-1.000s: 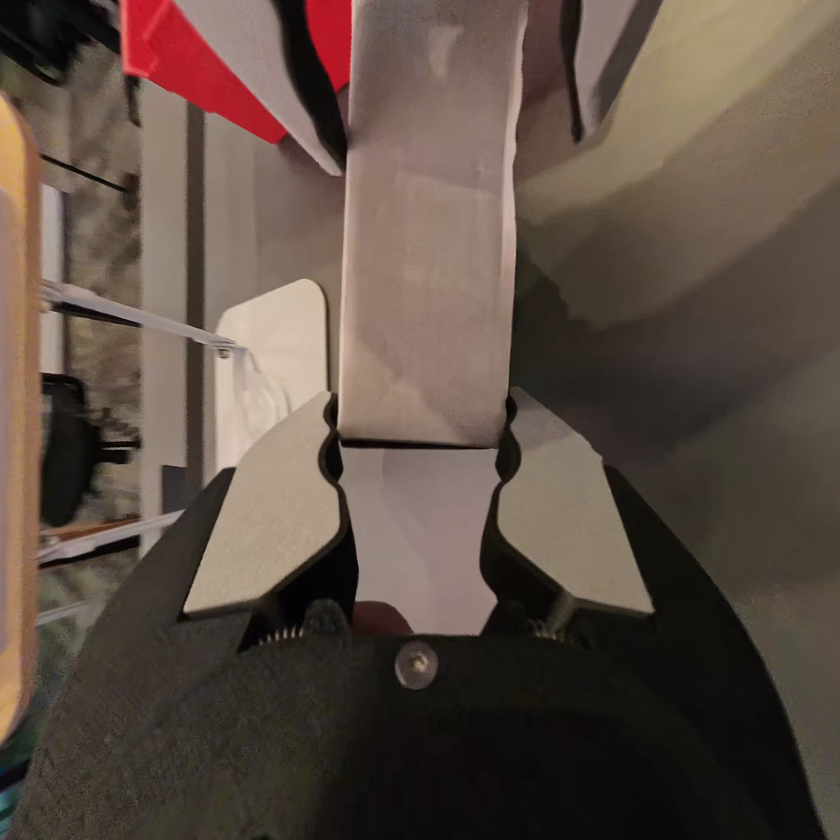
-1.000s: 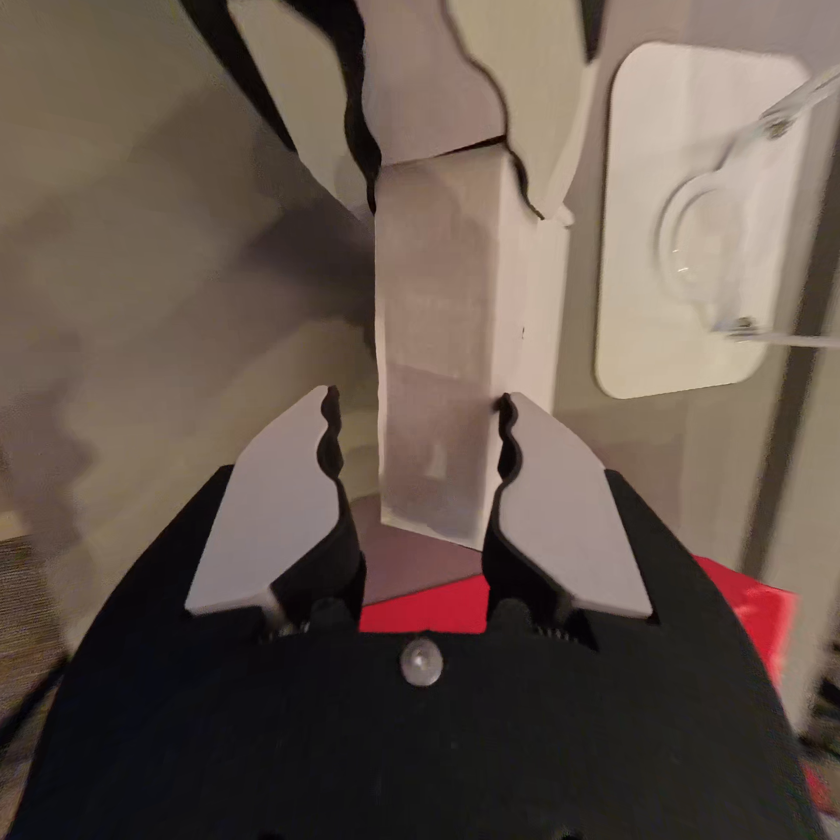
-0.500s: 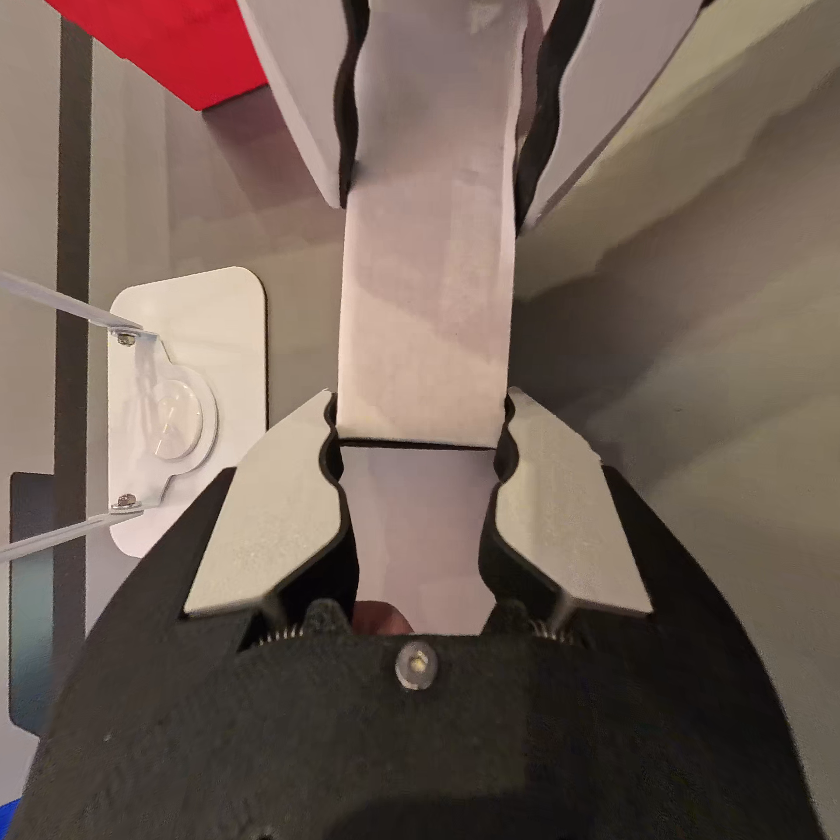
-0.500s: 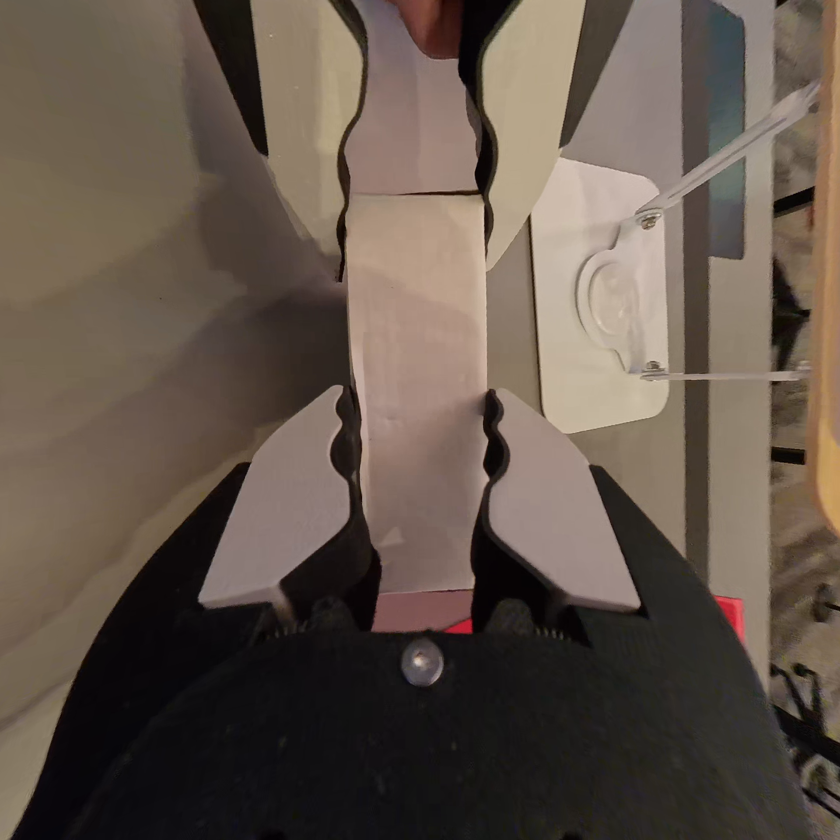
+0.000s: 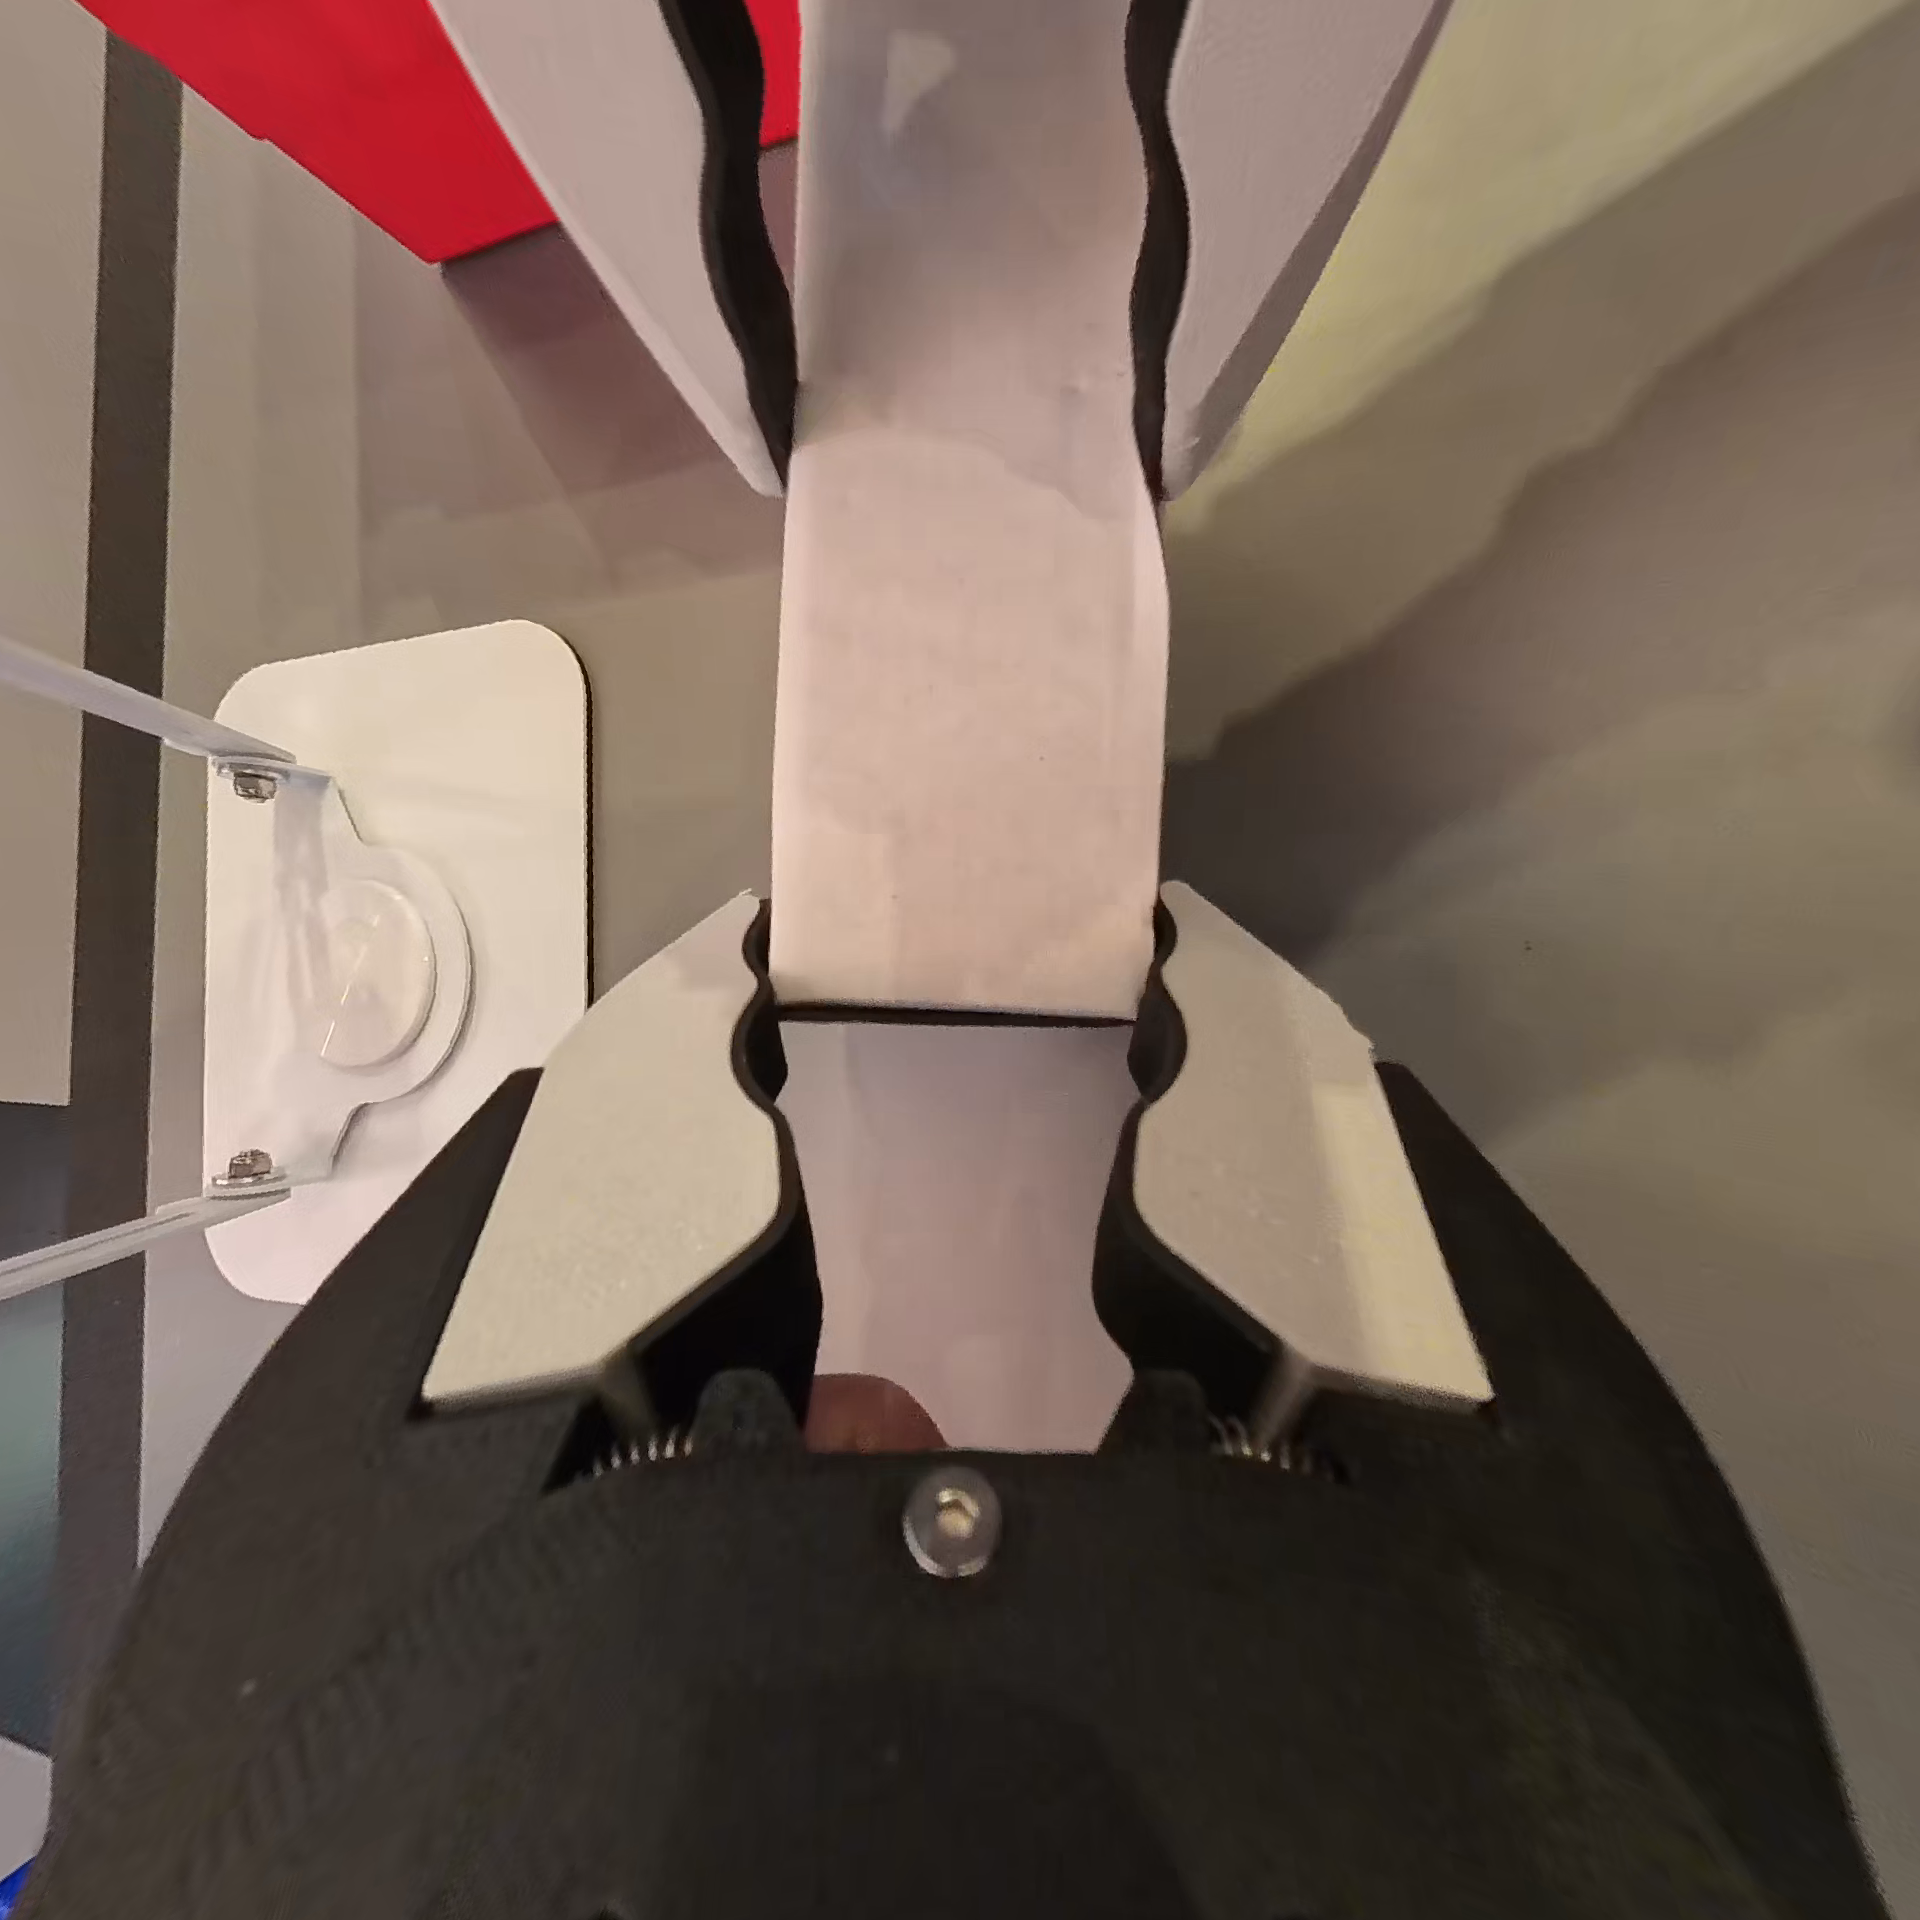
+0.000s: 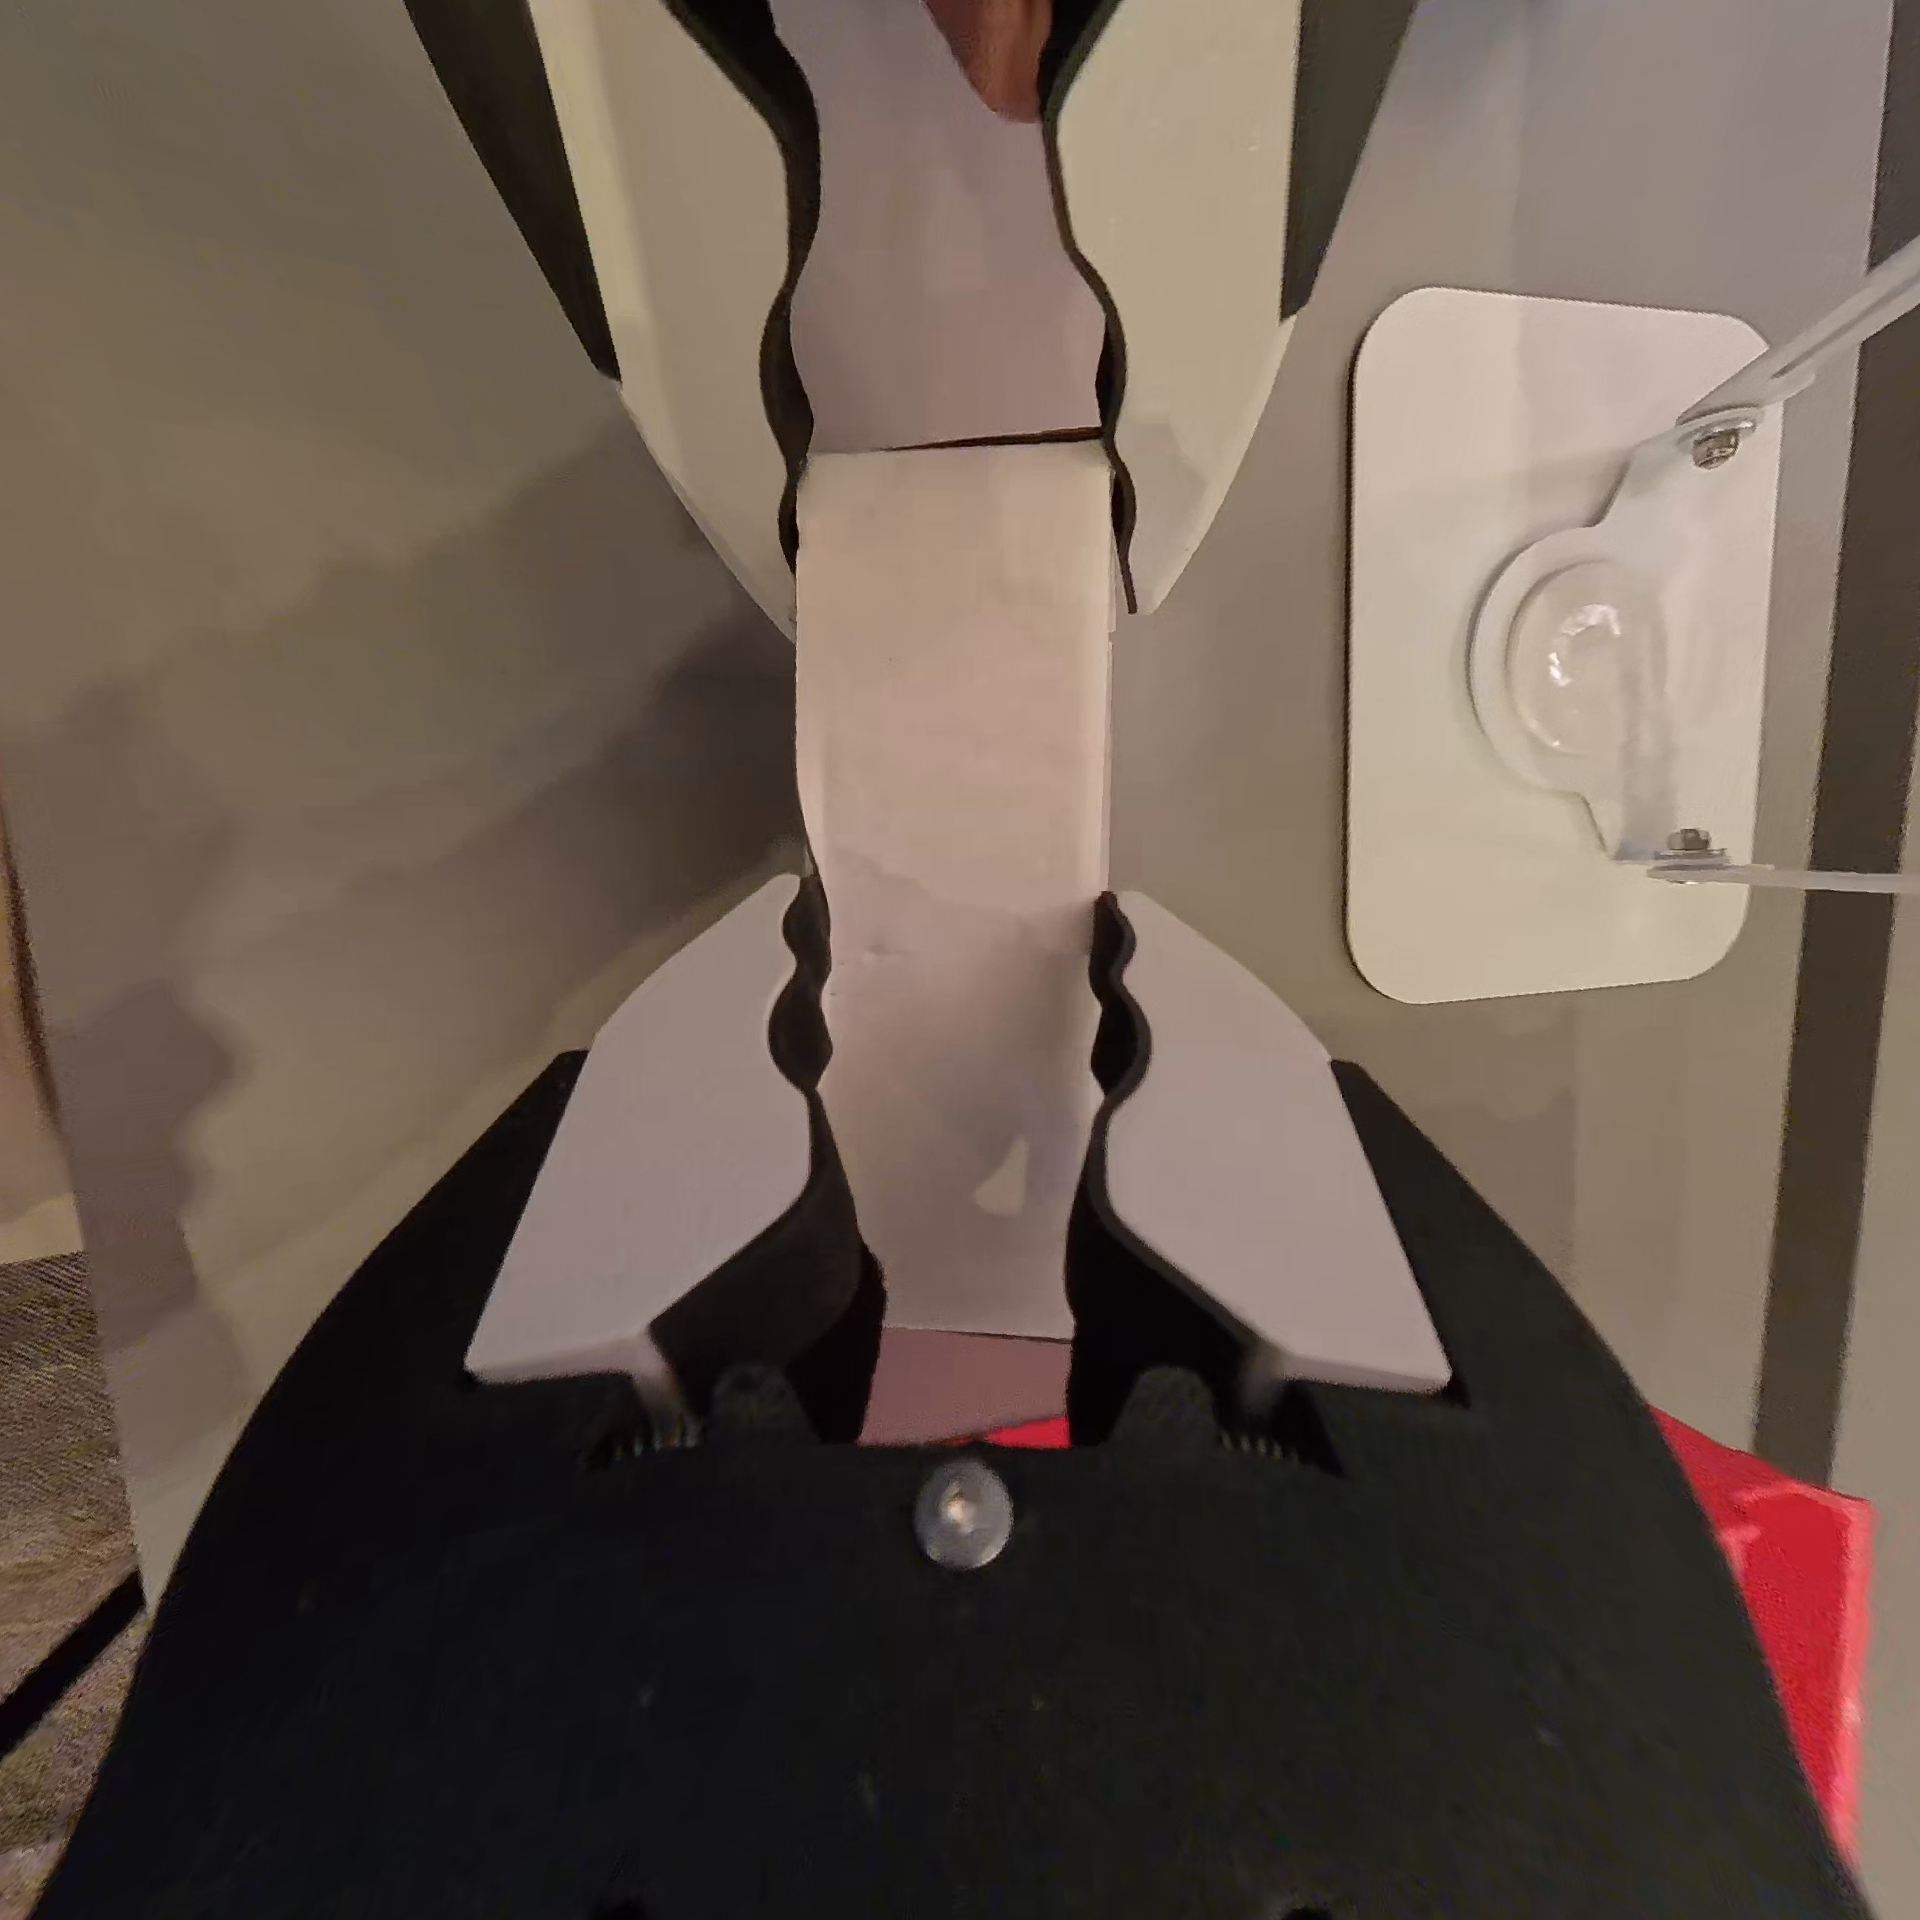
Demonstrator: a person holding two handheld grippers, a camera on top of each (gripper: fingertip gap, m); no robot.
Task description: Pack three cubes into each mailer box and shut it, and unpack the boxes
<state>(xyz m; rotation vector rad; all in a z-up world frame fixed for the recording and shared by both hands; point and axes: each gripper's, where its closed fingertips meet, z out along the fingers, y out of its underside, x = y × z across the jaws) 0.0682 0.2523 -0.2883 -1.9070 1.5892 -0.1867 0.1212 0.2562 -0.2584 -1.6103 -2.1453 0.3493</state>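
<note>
A white mailer box [image 5: 966, 748] is held lengthwise between both grippers over a grey table. My left gripper [image 5: 961, 925] is shut on its near end, with a seam in the cardboard just inside the jaws. My right gripper [image 5: 971, 483] faces it from the top of the left wrist view and clamps the far end. In the right wrist view my right gripper [image 6: 951, 894] is shut on the box [image 6: 951, 727], and the left gripper [image 6: 956, 592] grips the opposite end. No cubes are in view.
A red flat object [image 5: 343, 125] lies beyond the right gripper; it also shows in the right wrist view [image 6: 1766, 1662]. A white plate with a clear bracket [image 5: 416, 831] sits beside the box, also in the right wrist view [image 6: 1455, 520]. The grey table [image 5: 1558, 831] lies below. Tip to tip, the grippers are about 6 cm apart.
My right gripper has moved onto the far end of the box and closed on it. My left gripper has kept its hold. Both views have swung and steadied.
</note>
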